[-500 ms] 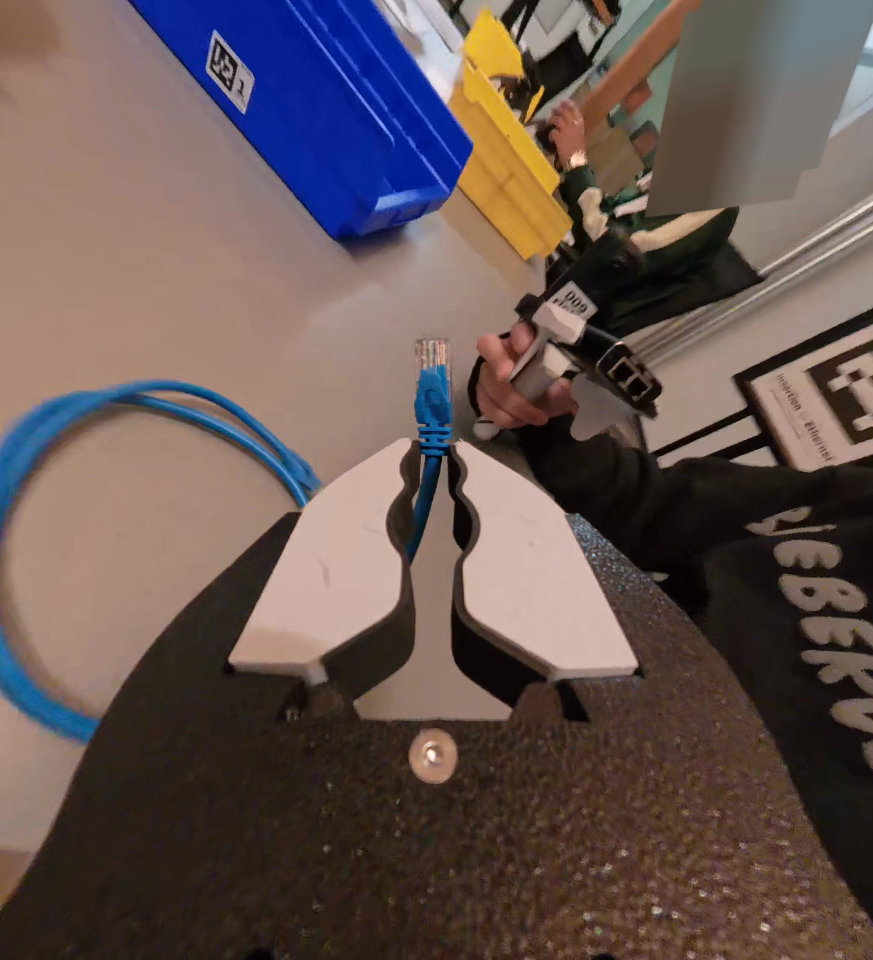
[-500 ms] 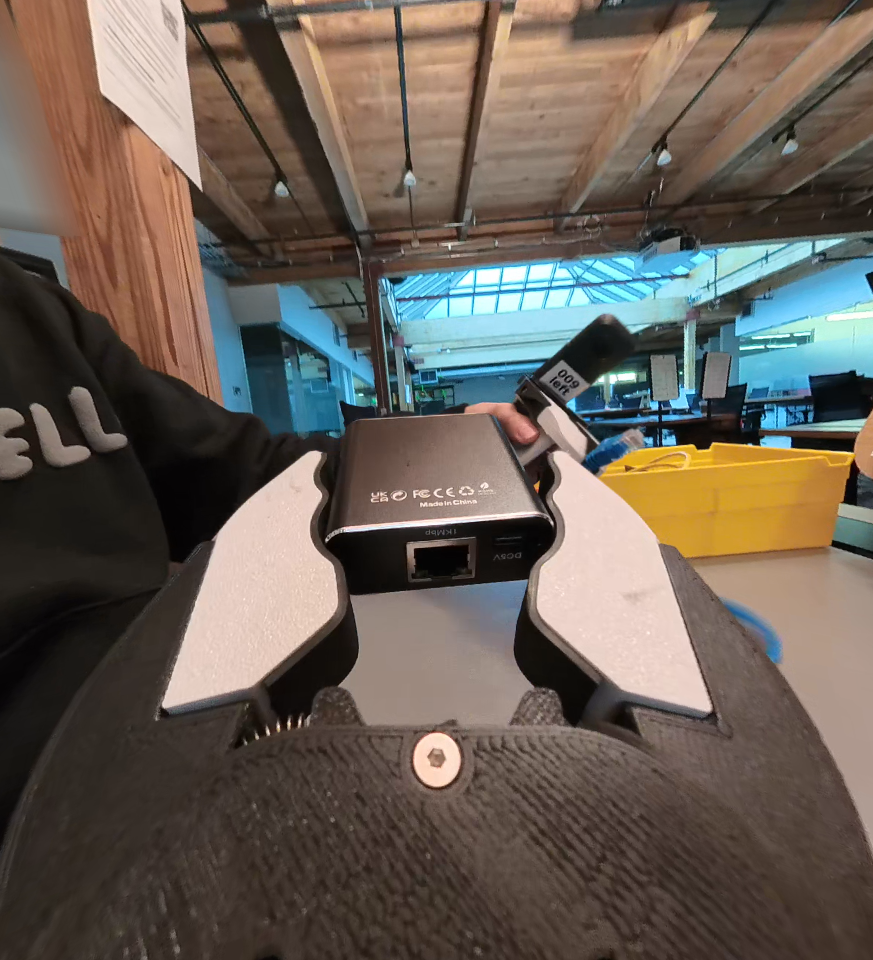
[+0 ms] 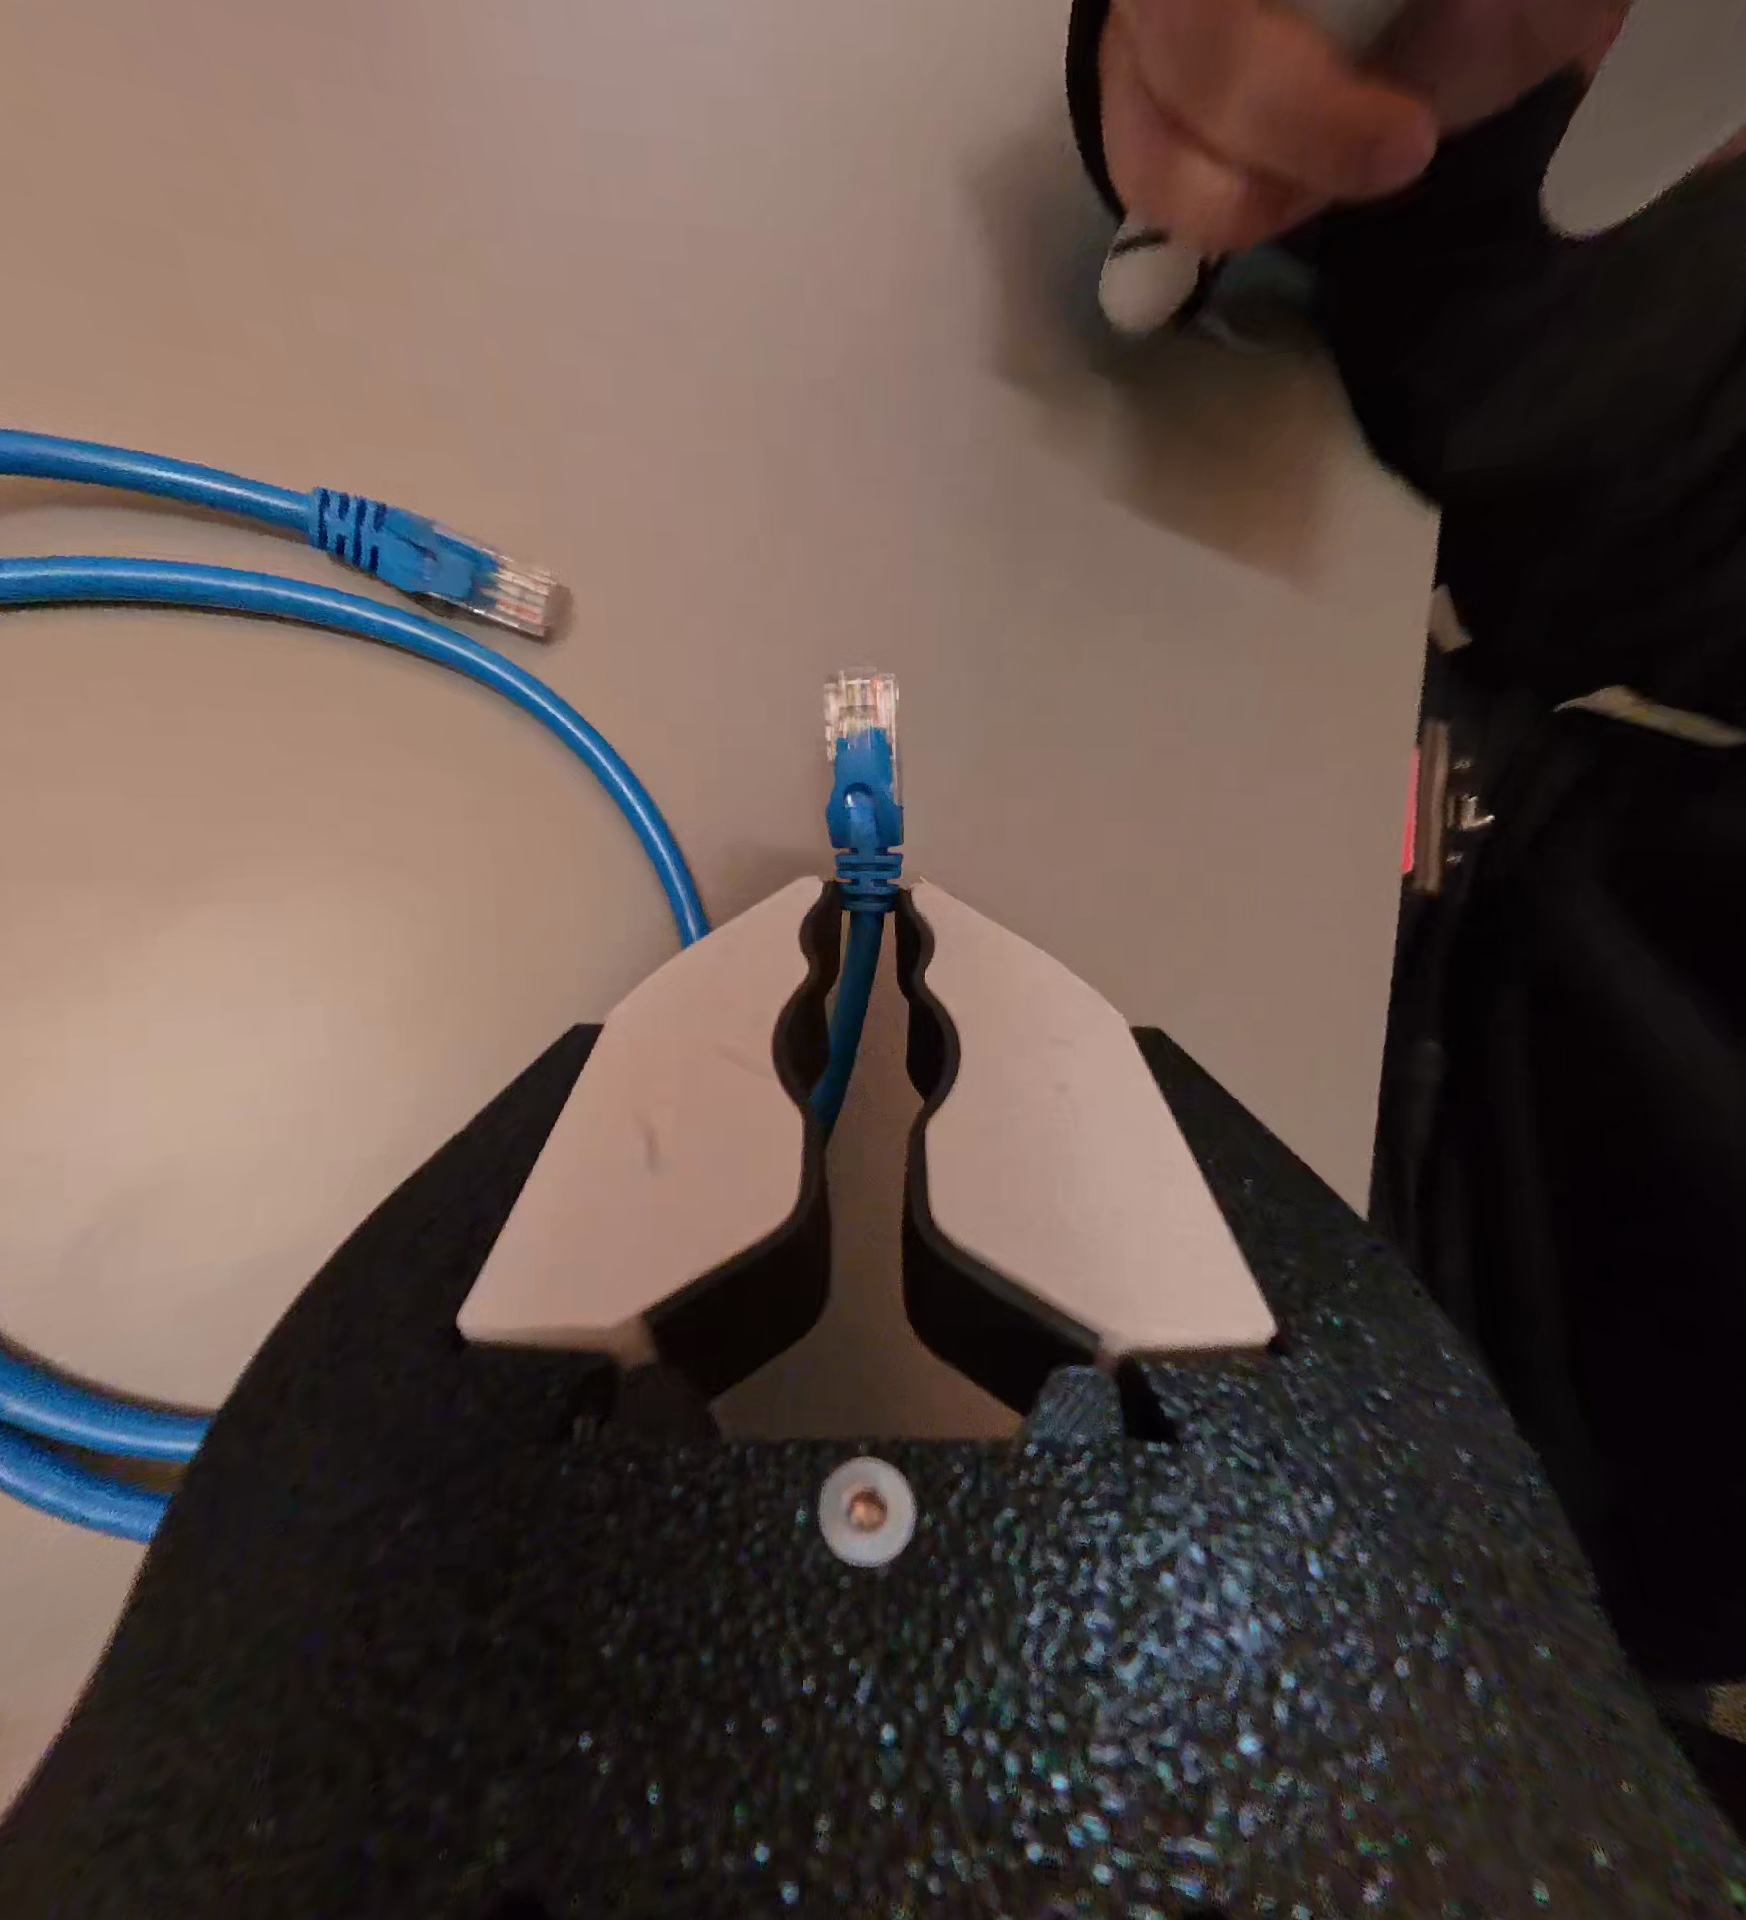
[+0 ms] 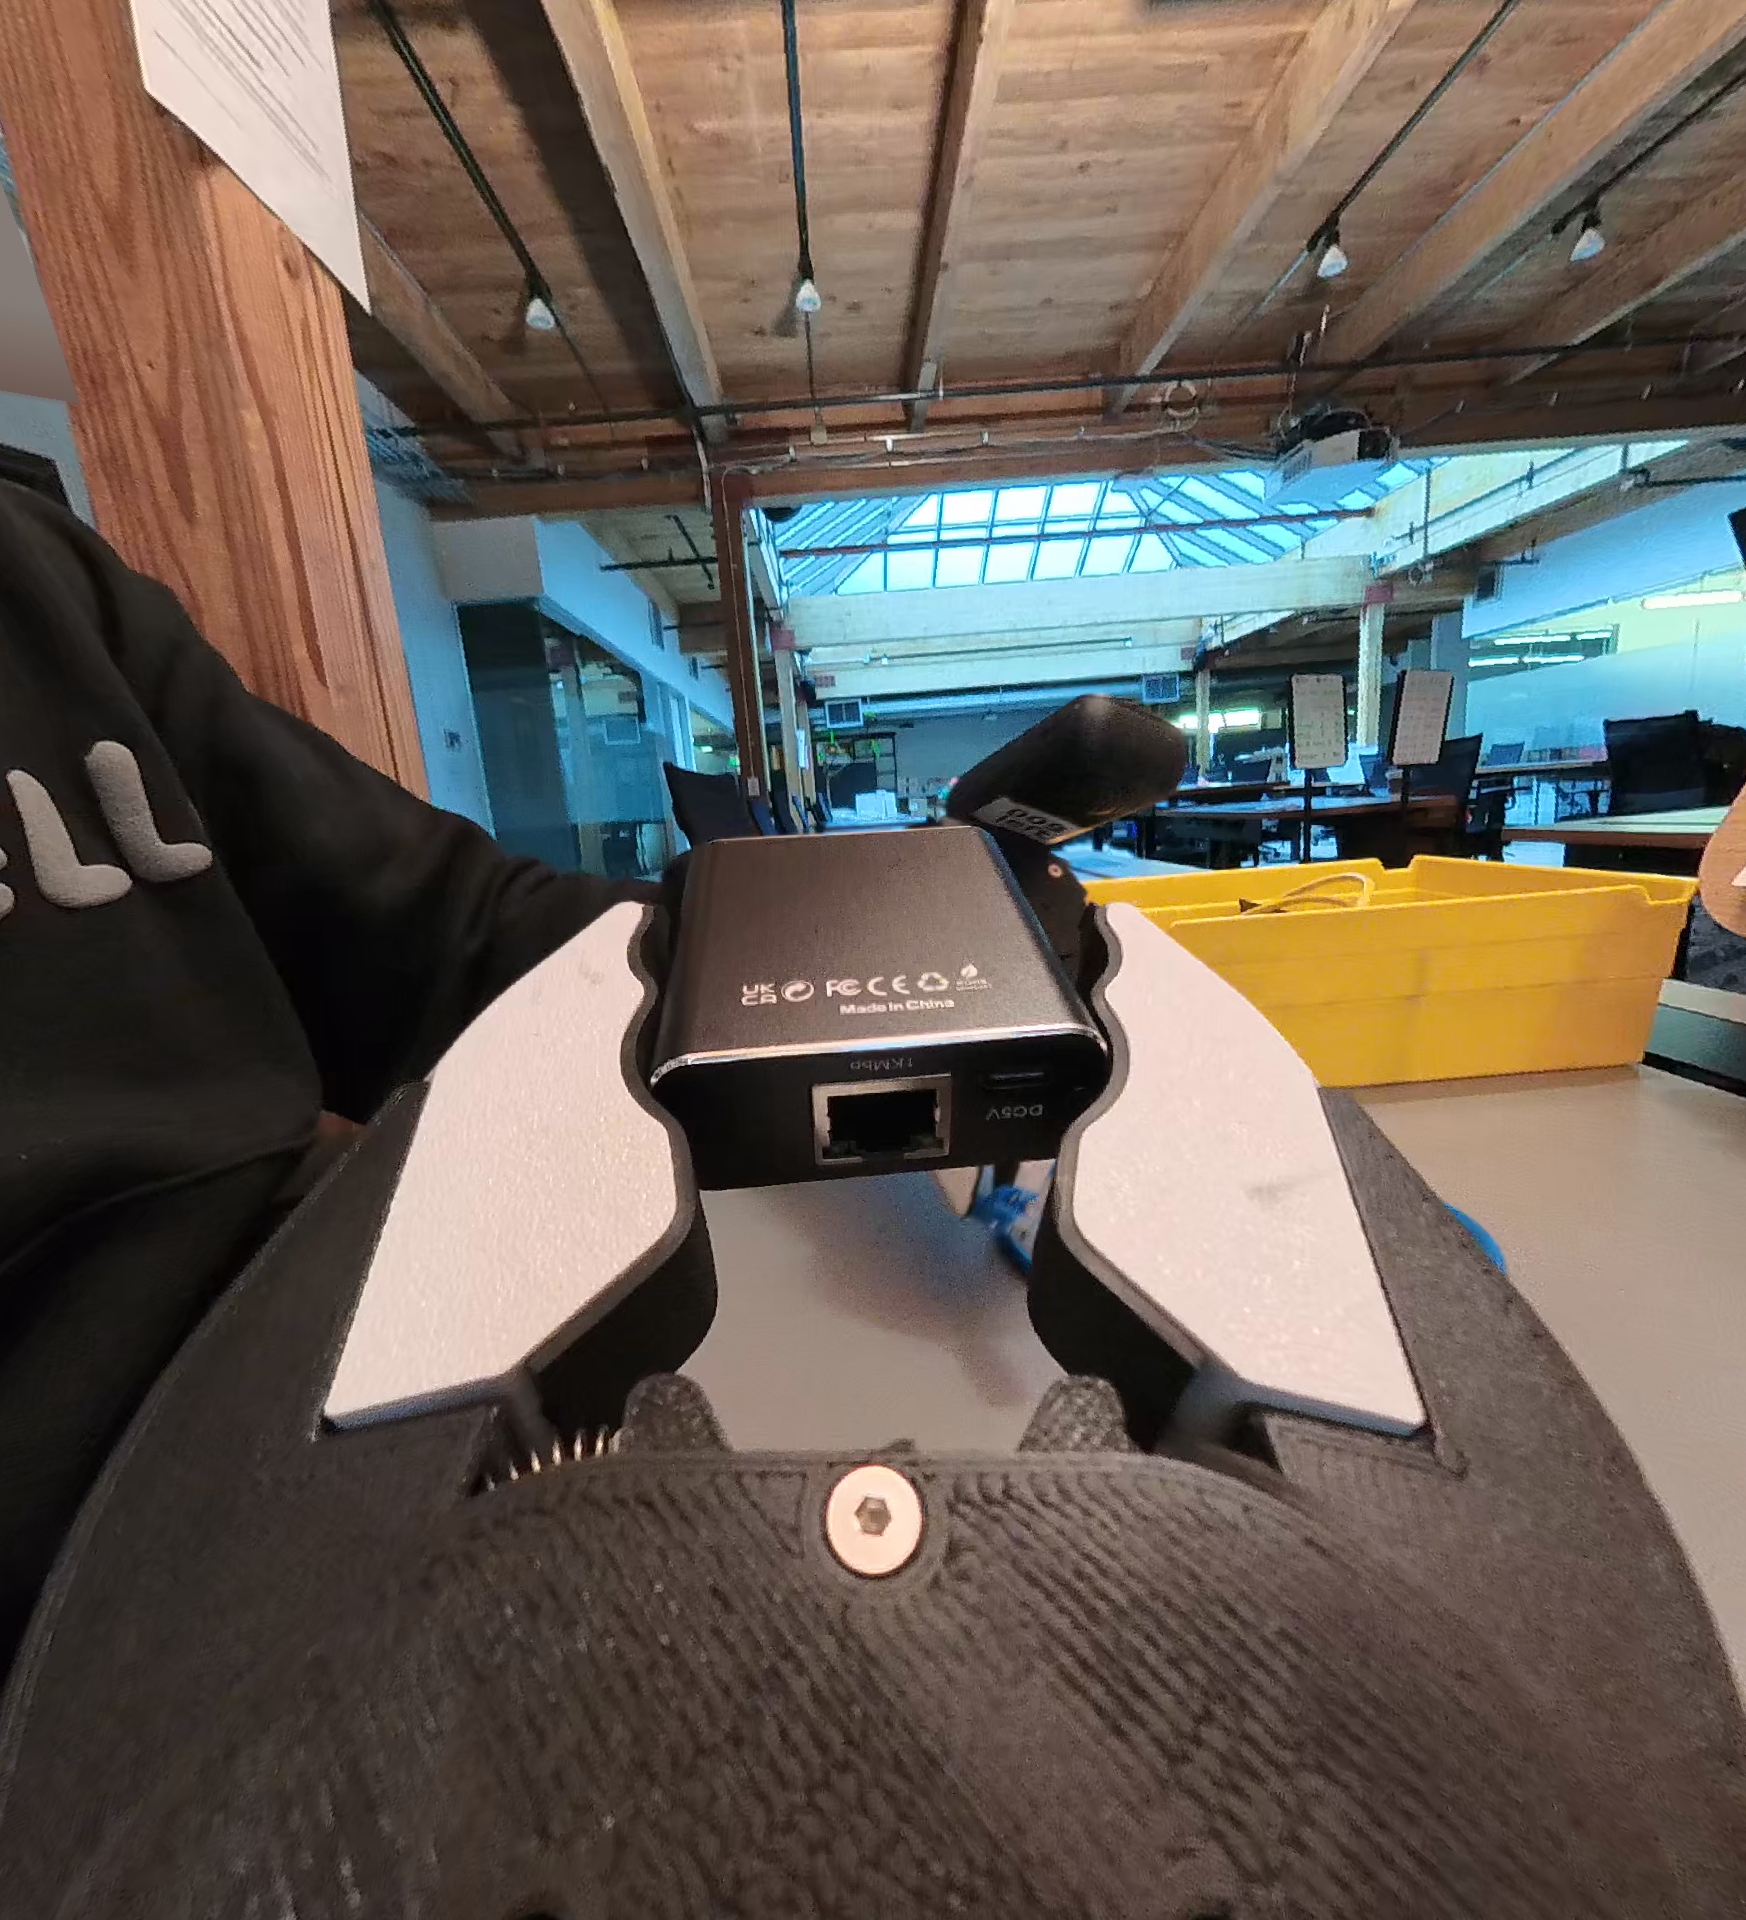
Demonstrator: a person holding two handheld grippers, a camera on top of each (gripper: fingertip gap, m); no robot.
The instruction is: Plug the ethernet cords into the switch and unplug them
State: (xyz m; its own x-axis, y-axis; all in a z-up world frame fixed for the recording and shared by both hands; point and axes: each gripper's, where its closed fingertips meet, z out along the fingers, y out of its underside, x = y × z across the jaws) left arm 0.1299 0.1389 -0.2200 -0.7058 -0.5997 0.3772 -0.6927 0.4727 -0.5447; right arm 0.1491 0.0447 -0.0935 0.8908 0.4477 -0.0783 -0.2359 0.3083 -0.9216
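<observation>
So the left gripper (image 3: 861, 883) has swung down since half a second ago: the blue and yellow bins it was looking at are out of its view, and now it's staring at plain grey surface (image 3: 433, 260), with a second clear plug end (image 3: 505, 594) of the blue ethernet cord (image 3: 578, 717) showing up lying flat there. Its jaws are pinching the cord right at the ribbed boot, so the clear-tipped blue plug (image 3: 861, 748) sticks straight out past the tips, and the rest of the cord loops off to the left on the surface.

Over on the other side, the right gripper (image 4: 874, 997) is pretty much where it was, jaws clamped on both sides of the small black metal switch box (image 4: 848, 935). The single port (image 4: 881, 1117) on that box faces back toward the camera, nothing plugged in. You can see the left gripper's black body poking up just behind the switch, a bit closer in than before.

Further out: a yellow plastic bin (image 4: 1420, 966) sits on the surface to the right, and the person's black sleeve (image 4: 173, 831) fills the left. A hand (image 3: 1253, 125), blurry, is at the top of the left view.
</observation>
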